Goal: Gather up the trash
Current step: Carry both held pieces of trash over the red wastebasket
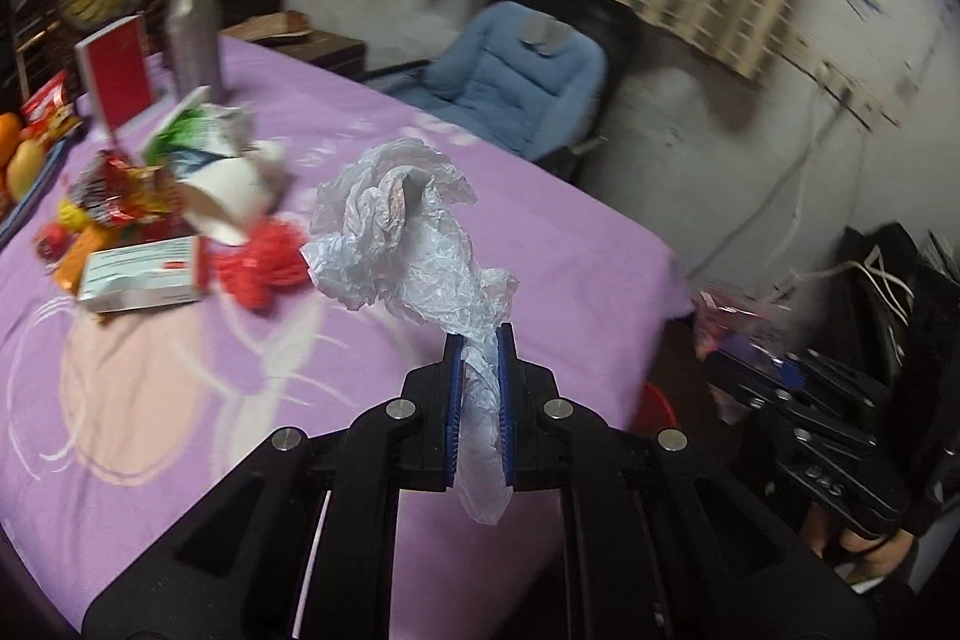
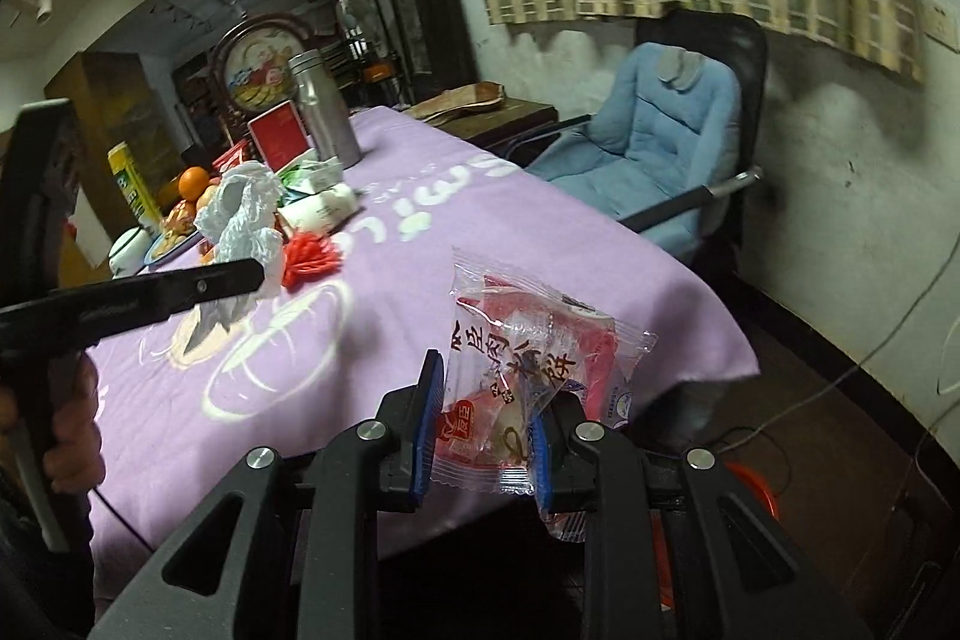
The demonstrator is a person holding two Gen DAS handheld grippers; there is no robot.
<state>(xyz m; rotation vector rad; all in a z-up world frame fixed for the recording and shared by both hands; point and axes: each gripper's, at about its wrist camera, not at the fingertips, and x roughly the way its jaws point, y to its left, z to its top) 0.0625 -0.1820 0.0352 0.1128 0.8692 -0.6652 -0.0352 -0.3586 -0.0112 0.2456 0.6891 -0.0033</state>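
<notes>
A crumpled bag [image 1: 414, 232] was clamped between the closed pads of the left tongs [image 1: 478, 340], held up above the purple cloth [image 1: 372, 124]. A snack wrapper [image 2: 528, 376] was pinched in the right tongs [image 2: 483, 421]. Beyond the left tongs, more litter was heaped: a red net [image 1: 264, 268], a box [image 1: 141, 280], a cup [image 1: 231, 199].

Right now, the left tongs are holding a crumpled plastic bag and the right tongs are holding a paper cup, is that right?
Not quite: the right wrist view shows the right tongs shut on a clear snack wrapper, not a paper cup. The left tongs do hold the crumpled plastic bag.
</notes>
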